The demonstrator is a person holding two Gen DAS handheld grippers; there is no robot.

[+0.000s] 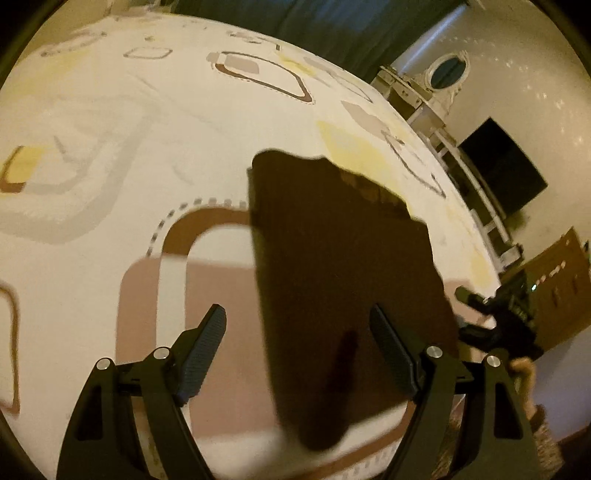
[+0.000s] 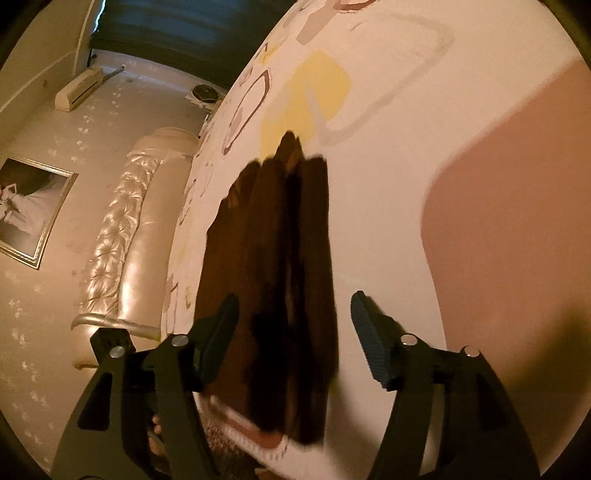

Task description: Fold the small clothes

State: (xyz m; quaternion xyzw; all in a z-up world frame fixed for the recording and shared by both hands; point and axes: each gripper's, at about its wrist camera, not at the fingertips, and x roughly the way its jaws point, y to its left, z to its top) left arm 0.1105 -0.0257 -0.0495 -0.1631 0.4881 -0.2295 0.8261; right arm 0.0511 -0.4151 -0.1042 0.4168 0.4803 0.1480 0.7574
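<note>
A dark brown garment (image 1: pixel 343 266) lies flat on the patterned white bedspread (image 1: pixel 110 147), its near end reaching the bed's front edge. My left gripper (image 1: pixel 297 323) hovers above the garment's near left part, jaws wide apart, nothing between its pads. In the right wrist view the same brown garment (image 2: pixel 273 266) lies in long lengthwise folds on the bedspread (image 2: pixel 388 184). My right gripper (image 2: pixel 293 308) stands open over its near end, the cloth lying below the gap and neither pad pressing on it. The other gripper (image 1: pixel 491 314) shows dark at the garment's right edge.
A white shelf unit (image 1: pixel 461 166) and a dark screen (image 1: pixel 506 166) stand past the bed's right side. A padded cream headboard (image 2: pixel 122 236), a framed picture (image 2: pixel 29 210) and a wall air conditioner (image 2: pixel 77 88) line the wall. Dark curtains (image 2: pixel 192 33) hang behind.
</note>
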